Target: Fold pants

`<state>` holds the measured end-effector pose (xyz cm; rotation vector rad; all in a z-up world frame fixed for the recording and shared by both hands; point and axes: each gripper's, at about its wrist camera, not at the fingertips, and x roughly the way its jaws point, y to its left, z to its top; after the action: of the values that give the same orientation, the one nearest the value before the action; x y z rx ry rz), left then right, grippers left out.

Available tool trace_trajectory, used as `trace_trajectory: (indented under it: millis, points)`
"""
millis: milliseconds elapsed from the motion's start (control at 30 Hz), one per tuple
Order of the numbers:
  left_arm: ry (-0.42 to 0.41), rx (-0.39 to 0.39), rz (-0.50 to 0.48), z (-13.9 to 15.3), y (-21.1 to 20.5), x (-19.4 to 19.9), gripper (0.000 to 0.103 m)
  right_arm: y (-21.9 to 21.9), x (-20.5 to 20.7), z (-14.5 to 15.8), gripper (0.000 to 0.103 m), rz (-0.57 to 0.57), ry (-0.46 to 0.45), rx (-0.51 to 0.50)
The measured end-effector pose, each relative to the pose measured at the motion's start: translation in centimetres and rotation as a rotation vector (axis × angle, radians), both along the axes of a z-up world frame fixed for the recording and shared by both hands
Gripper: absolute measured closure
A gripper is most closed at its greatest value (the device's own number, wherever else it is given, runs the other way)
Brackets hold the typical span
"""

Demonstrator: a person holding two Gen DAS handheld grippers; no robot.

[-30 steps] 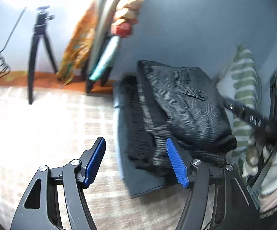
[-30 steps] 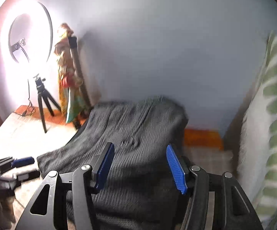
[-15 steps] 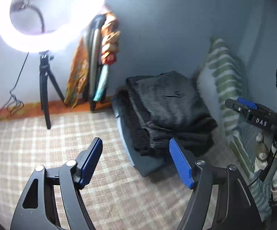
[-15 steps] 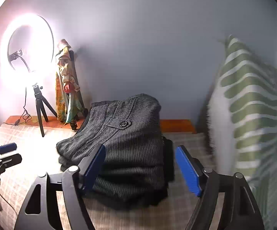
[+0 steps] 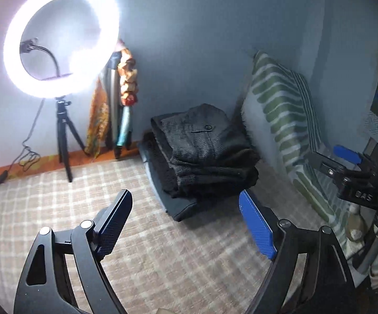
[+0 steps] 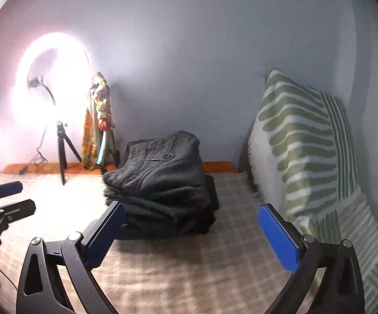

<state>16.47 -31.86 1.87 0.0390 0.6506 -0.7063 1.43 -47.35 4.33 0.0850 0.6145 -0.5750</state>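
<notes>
Dark grey folded pants (image 5: 204, 144) lie on top of a stack of dark folded clothes near the wall, on a checked beige bed cover (image 5: 149, 256). The stack also shows in the right wrist view (image 6: 162, 178). My left gripper (image 5: 186, 225) is open and empty, held back from the stack and above the cover. My right gripper (image 6: 191, 233) is open and empty, also short of the stack. The right gripper shows at the right edge of the left wrist view (image 5: 346, 167), and the left gripper at the left edge of the right wrist view (image 6: 0, 198).
A green-striped pillow (image 6: 304, 151) leans against the wall right of the stack. A lit ring light on a tripod (image 5: 60, 44) stands at the back left, with a cable on the floor. A colourful cloth bundle (image 5: 120, 99) leans on the wall beside it.
Both grippers have pulled back and away from the folded pants, which now lie untouched on the stack. Both views have widened and show more of the room.
</notes>
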Motion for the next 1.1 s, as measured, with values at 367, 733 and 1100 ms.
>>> trace_trajectory:
  millis: [367, 733, 1100]
  points:
    - [-0.086, 0.072, 0.015, -0.4, 1.8, -1.4, 0.017, 3.3, -1.7, -0.3, 0.000, -0.046, -0.035, -0.001]
    - [-0.113, 0.071, 0.054, -1.1, 3.6, -1.8, 0.003, 4.8, -2.4, -1.3, 0.000, -0.105, -0.053, -0.007]
    - [-0.090, 0.082, 0.065, -1.4, 4.3, -1.7, 0.002, 5.3, -2.3, -1.7, 0.000, -0.116, -0.052, -0.019]
